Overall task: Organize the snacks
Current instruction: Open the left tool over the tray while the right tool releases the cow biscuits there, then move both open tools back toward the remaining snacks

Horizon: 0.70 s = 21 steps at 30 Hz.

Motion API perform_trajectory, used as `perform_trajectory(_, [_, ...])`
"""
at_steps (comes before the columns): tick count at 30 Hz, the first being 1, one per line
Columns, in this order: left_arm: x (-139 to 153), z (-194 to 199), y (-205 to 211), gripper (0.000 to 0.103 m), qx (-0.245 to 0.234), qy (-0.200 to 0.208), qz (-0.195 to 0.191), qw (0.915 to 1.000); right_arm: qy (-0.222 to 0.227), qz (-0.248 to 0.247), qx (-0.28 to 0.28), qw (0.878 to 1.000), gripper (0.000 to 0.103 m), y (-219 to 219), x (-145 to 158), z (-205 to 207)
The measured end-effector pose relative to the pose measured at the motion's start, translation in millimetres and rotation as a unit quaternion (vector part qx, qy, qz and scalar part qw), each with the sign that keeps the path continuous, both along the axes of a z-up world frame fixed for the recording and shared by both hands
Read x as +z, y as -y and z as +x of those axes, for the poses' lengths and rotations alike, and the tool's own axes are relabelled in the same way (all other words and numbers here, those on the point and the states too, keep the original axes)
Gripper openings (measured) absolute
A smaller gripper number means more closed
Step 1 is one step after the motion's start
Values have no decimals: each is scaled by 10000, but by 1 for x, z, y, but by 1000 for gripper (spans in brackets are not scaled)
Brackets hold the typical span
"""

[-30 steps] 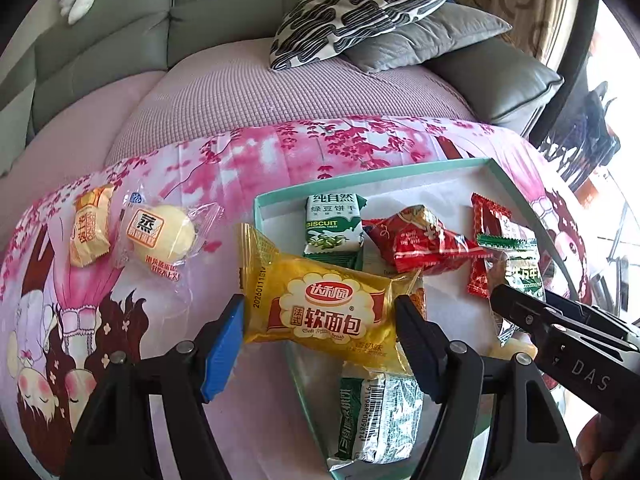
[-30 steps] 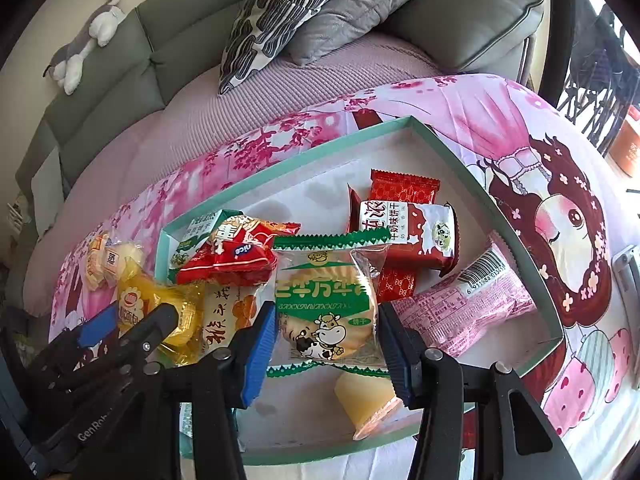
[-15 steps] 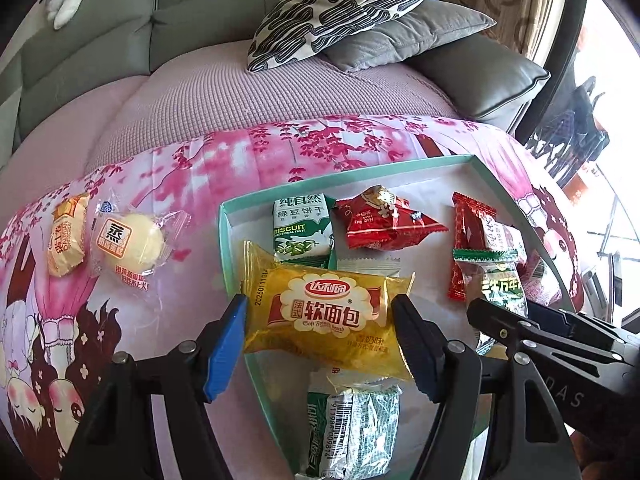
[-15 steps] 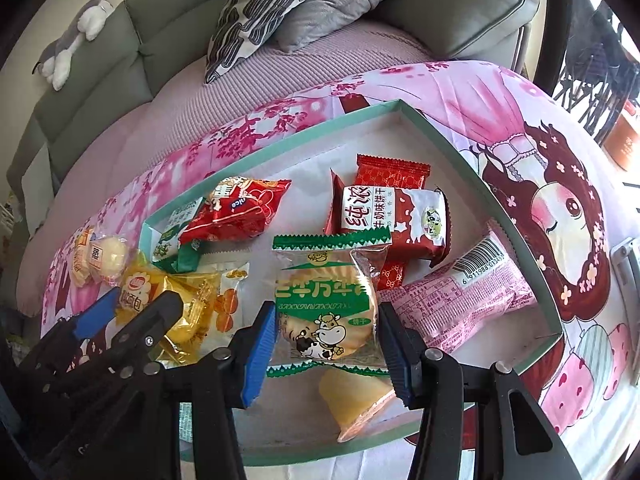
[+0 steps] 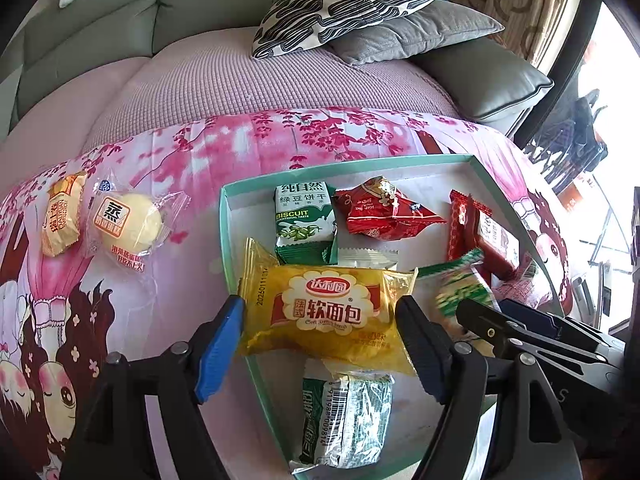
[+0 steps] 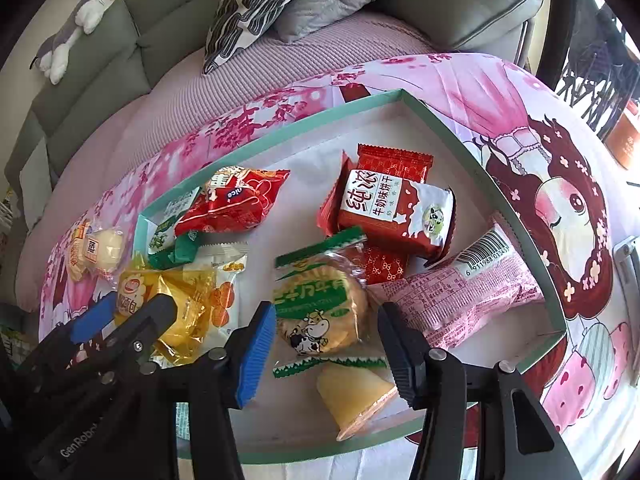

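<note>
Left tongs [image 5: 320, 312] grip yellow bread pack [image 5: 326, 312] over tray [image 5: 230, 240].

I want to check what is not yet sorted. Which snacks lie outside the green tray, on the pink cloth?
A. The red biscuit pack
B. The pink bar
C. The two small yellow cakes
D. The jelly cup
C: the two small yellow cakes lie on the pink cloth, left of the green tray.

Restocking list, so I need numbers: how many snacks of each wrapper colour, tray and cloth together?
Red packets: 3
Green packets: 3, one in the right tongs
Yellow or orange packets: 2, one in the left tongs
White packet: 1
Pink packet: 1
Clear bun packet: 1
Jelly cup: 1
Total: 12
</note>
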<state>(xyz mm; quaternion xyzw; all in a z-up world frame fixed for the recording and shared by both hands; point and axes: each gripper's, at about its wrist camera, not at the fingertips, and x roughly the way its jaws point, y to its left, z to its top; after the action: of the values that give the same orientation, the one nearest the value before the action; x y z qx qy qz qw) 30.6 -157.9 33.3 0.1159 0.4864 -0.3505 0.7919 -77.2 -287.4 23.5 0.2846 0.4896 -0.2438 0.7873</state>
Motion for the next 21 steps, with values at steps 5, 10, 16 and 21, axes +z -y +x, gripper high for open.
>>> perform_trajectory(5, [9, -2, -5, 82, 8, -108, -146, 9998, 47, -90, 5, 9999, 61, -3, 8, -2])
perform_trajectory(10, [23, -6, -11, 82, 15, -60, -255, 9997, 161, -169, 1, 9997, 61, -4, 17, -5])
perform_trajectory(16, [31, 0, -31, 82, 408, -5, -167, 9990, 205, -218, 18, 9996, 61, -6, 21, -7])
perform_trajectory(21, [29, 13, -50, 82, 840, 8, -22, 9965, 163, -220, 58, 9996, 61, -8, 19, -6])
